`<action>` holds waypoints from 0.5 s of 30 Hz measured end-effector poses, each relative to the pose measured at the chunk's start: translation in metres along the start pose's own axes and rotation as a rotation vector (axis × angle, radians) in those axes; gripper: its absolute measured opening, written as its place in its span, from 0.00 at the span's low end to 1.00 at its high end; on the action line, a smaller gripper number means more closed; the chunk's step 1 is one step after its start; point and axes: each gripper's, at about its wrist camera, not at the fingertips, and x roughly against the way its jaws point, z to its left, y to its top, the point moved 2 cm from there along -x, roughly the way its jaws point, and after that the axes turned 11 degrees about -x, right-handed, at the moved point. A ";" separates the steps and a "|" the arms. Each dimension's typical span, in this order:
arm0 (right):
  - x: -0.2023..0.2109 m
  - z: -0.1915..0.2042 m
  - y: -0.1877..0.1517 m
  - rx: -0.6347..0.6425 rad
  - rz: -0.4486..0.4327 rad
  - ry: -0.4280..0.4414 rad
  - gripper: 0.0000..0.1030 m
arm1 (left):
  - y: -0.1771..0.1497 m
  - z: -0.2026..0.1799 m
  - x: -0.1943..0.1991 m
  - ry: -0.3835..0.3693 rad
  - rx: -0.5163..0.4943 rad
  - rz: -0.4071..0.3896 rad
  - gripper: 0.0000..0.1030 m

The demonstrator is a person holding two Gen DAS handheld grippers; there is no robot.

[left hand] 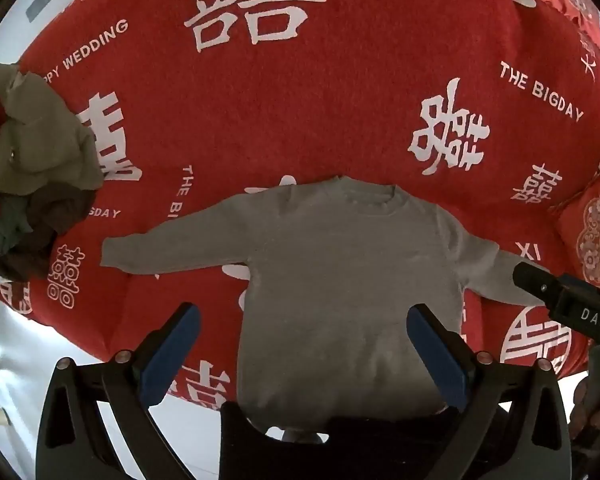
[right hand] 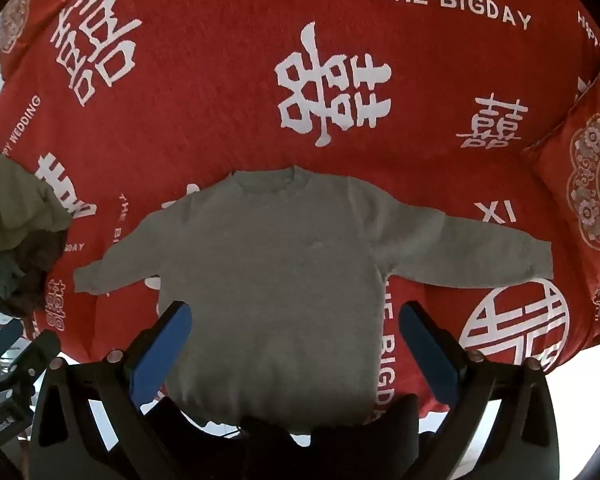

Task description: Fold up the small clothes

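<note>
Left wrist view: my left gripper (left hand: 303, 322) jaws spread wide, holding nothing, above the grey sweater (left hand: 340, 280) lying flat on the red blanket (left hand: 300, 120). Right gripper (right hand: 294, 320) likewise spread, empty. Sweater hem hidden behind both mounts.

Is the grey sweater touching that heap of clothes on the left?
Apart. The left wrist view shows red blanket between the sweater's sleeve end and the heap.

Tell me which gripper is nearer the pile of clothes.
Left. The left gripper hovers over the sweater's hem, on the side of the pile of clothes; the right gripper is on the sweater's far side.
</note>
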 end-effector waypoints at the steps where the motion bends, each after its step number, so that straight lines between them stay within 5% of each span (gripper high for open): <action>1: 0.000 0.000 0.000 0.005 0.006 0.004 1.00 | 0.000 -0.001 0.000 0.000 0.001 0.000 1.00; 15: -0.005 -0.007 -0.008 -0.035 0.121 -0.022 1.00 | -0.009 0.004 0.001 0.009 0.002 0.005 1.00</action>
